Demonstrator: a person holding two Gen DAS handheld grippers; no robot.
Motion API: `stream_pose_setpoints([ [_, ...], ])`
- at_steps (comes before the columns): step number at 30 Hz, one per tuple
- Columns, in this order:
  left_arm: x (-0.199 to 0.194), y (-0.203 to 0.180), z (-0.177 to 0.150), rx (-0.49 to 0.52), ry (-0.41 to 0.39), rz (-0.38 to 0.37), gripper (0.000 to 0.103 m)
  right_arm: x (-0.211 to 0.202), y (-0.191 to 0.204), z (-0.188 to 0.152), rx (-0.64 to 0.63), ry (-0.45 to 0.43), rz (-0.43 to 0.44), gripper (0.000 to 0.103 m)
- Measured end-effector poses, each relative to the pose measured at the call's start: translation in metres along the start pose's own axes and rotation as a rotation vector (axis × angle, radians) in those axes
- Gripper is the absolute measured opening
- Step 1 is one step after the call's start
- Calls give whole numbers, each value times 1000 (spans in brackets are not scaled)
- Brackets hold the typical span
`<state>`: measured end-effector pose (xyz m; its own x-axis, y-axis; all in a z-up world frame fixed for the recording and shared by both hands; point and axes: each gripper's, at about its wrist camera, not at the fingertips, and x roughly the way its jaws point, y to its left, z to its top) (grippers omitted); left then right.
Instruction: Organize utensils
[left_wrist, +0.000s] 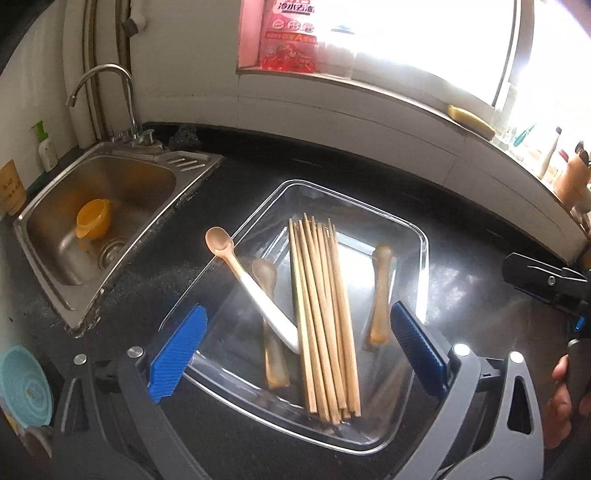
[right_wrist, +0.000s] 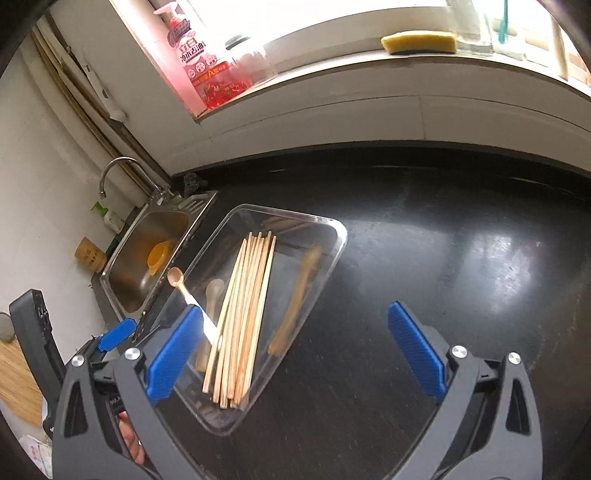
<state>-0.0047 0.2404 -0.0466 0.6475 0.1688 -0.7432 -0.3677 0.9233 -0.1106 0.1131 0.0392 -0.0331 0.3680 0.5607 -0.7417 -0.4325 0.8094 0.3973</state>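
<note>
On dark countertop beside steel sink (left_wrist: 110, 218): clear plastic tray (left_wrist: 413, 236), holding bundle of wooden chopsticks (left_wrist: 325, 314) laid lengthwise down its middle, roughly parallel, near ends slightly uneven. Left of bundle, white-handled spoon (left_wrist: 251, 284) with tan bowl propped over tray's left rim, bowl outside and above countertop, handle end down inside against chopsticks; beneath it, translucent tan spoon (left_wrist: 267, 314) lying flat. Right of bundle, second translucent tan utensil (left_wrist: 380, 291), lying flat, apart from chopsticks. Left gripper (left_wrist: 295, 354) poised over tray's near end, jaws spread wide, blue pads to either side of contents, nothing between them gripped. Right gripper (right_wrist: 295, 350) likewise released and empty, over bare countertop just right of tray; its left pad overlapping tray's near corner in right wrist view. Orange cup (left_wrist: 94, 218) in sink, yellow sponge (right_wrist: 419, 42) on sill, pink detergent bottle (right_wrist: 207, 66) by window, none involved. Task judged largely done, all utensils in tray. Risks: propped spoon, resting on rim, liable to tip out toward sink if tray nudged or handle brushed; wide pads close to tray walls, apt to catch and shift lightweight tray; chopsticks loose, prone to rolling and fanning if bumped.
</note>
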Motion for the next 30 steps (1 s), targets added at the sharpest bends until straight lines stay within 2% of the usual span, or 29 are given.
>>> stream_pose_setpoints([
  [7,-22,-12,-6,13,-24,3,97,-37,-2,-8,-14,-41,-4,97],
  [11,-31,-29,-14,38,-32,-1,97,-63,-14,-20,-31,-74,-41,97],
  [15,-37,-62,-25,71,-46,-31,97,-98,-40,-42,-45,-135,-151,97],
  [19,-42,-107,-42,91,-40,-111,97,-142,-82,-75,-33,-195,-331,97],
  [22,-43,-149,-56,150,-7,-192,97,-167,-115,-101,-5,-202,-462,97],
  [25,-50,-185,-68,202,-19,-232,97,-185,-140,-121,49,-216,-531,97],
  [30,-60,-231,-82,263,-29,-269,97,-211,-165,-140,117,-246,-561,97],
])
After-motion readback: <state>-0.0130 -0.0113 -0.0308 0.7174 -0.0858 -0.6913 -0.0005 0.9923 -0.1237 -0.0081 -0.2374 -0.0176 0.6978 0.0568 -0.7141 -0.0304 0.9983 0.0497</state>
